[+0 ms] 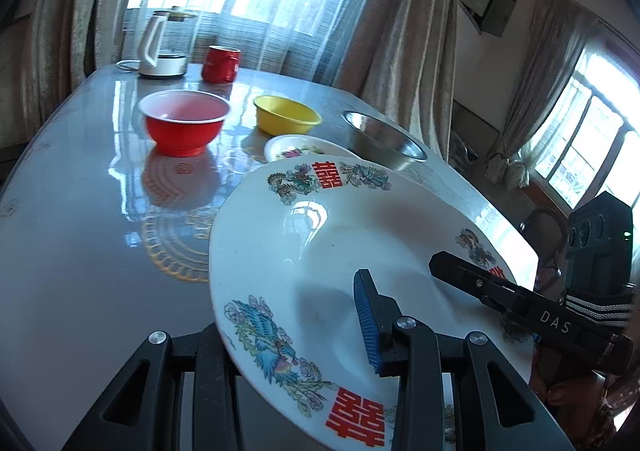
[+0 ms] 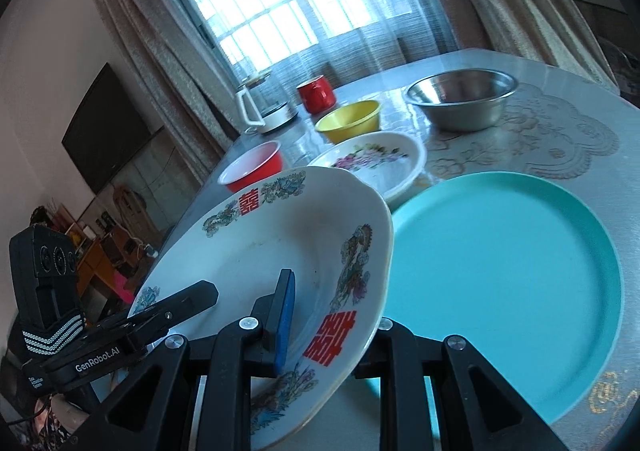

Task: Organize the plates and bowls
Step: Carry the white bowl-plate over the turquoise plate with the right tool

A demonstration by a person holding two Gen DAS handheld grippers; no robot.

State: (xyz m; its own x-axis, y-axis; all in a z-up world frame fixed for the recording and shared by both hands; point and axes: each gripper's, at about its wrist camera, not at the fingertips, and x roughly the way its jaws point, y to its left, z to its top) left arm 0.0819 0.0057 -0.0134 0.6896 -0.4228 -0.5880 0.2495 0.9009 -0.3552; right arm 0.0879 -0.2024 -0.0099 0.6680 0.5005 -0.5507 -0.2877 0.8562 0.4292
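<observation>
Because the dragon plate (image 2: pixel 280 243) is wide, I pinch its rim with both claws, tilting it toward the teal plate (image 2: pixel 500 271).

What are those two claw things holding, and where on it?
Both grip the same white decorated plate by its rim: the left gripper and the right gripper at opposite edges, each with a blue-padded finger inside the plate.

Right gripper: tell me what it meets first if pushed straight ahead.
The right gripper, shut on the phoenix plate, points toward the floral dish; the plate's far rim would likely meet it first, though depth is unclear.
</observation>
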